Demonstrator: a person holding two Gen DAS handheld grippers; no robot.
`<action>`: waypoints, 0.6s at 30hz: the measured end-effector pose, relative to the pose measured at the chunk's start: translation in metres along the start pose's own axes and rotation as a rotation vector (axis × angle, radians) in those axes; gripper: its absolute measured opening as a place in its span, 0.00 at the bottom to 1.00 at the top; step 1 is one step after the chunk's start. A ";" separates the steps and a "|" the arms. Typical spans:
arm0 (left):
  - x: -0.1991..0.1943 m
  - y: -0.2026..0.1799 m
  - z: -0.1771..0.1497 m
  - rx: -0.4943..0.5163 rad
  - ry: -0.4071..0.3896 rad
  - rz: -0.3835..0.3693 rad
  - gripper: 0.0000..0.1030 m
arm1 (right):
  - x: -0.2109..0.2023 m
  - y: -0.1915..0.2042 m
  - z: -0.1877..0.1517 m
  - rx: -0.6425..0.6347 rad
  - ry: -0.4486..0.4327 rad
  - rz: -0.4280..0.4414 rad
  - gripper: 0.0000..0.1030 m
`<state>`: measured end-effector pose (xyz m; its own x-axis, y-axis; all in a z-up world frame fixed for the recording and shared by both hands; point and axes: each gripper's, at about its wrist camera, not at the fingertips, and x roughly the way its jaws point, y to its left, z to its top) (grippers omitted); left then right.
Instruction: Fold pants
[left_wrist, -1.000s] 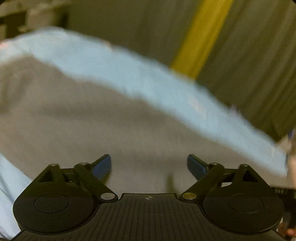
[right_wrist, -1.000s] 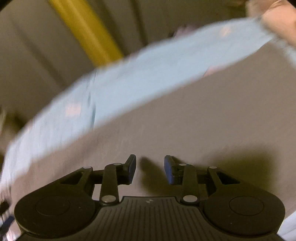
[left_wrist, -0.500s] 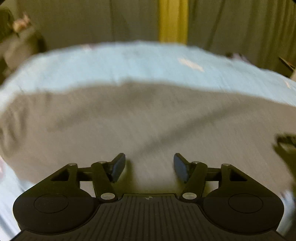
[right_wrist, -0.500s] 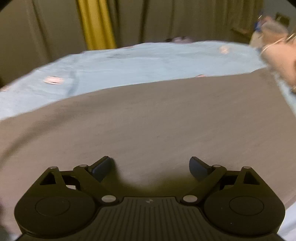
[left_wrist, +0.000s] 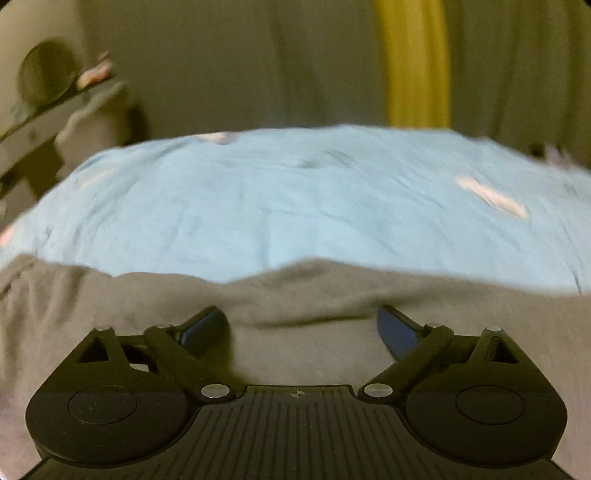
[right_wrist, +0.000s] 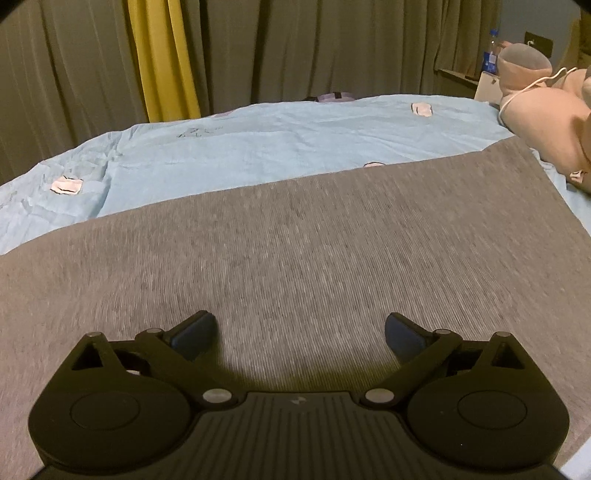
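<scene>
Grey pants (right_wrist: 295, 236) lie spread flat on a light blue bedsheet (right_wrist: 258, 147). In the right wrist view my right gripper (right_wrist: 300, 334) is open and empty, low over the smooth grey cloth. In the left wrist view my left gripper (left_wrist: 301, 326) is open and empty, low over the pants (left_wrist: 295, 295), whose far edge is rumpled just beyond the fingertips. The sheet (left_wrist: 295, 199) stretches beyond.
Olive curtains (right_wrist: 332, 48) with a yellow strip (right_wrist: 162, 59) hang behind the bed. A pink plush toy (right_wrist: 543, 103) lies at the bed's right edge, with a bottle (right_wrist: 490, 55) behind it. A shelf (left_wrist: 55, 107) stands at the left.
Both grippers have swung level and drawn back toward the near edge of the pants. The right gripper opened wide from nearly closed; the left narrowed half a second ago and is wide again.
</scene>
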<state>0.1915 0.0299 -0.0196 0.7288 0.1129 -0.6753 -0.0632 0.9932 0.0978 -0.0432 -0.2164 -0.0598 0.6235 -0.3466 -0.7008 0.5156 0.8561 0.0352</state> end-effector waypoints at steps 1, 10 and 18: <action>0.007 0.009 0.001 -0.036 0.012 -0.005 0.99 | 0.000 -0.001 0.000 -0.001 -0.002 0.002 0.96; -0.038 0.024 -0.004 -0.153 -0.083 -0.110 0.88 | 0.001 -0.004 0.001 0.006 -0.009 0.006 0.96; 0.016 0.015 -0.006 -0.088 -0.023 0.036 1.00 | 0.001 -0.004 0.001 0.006 -0.015 0.014 0.96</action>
<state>0.1976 0.0465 -0.0333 0.7404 0.1486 -0.6556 -0.1483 0.9873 0.0564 -0.0437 -0.2212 -0.0599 0.6393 -0.3401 -0.6896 0.5103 0.8585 0.0497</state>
